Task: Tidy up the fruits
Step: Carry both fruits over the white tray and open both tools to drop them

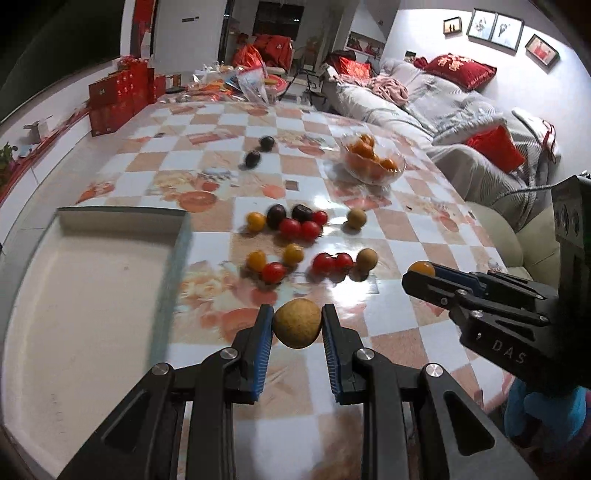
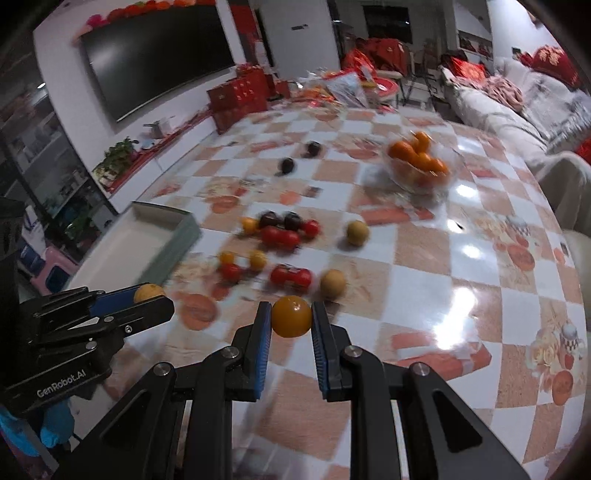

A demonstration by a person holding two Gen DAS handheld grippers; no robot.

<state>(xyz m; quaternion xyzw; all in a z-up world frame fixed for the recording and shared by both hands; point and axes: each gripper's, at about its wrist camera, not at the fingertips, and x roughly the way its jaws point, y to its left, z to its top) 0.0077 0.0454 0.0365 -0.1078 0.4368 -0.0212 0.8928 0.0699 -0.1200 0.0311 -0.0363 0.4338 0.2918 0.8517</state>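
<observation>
While my left gripper point(image 1: 297, 323) pinches a tan longan point(image 1: 297, 324) above the table's near edge, my right gripper point(image 2: 291, 318) clamps a yellow cherry tomato point(image 2: 291, 316) just beside it. Loose red tomatoes point(image 1: 295, 228), dark fruits point(image 1: 276, 215) and more longans point(image 1: 356, 218) lie mid-table, between the white tray point(image 1: 74, 295) at the left edge and the glass bowl of oranges point(image 1: 373, 162) toward the far right.

A home living room: sofa point(image 1: 443, 122), television point(image 2: 155, 55), framed photos point(image 1: 495, 29).
</observation>
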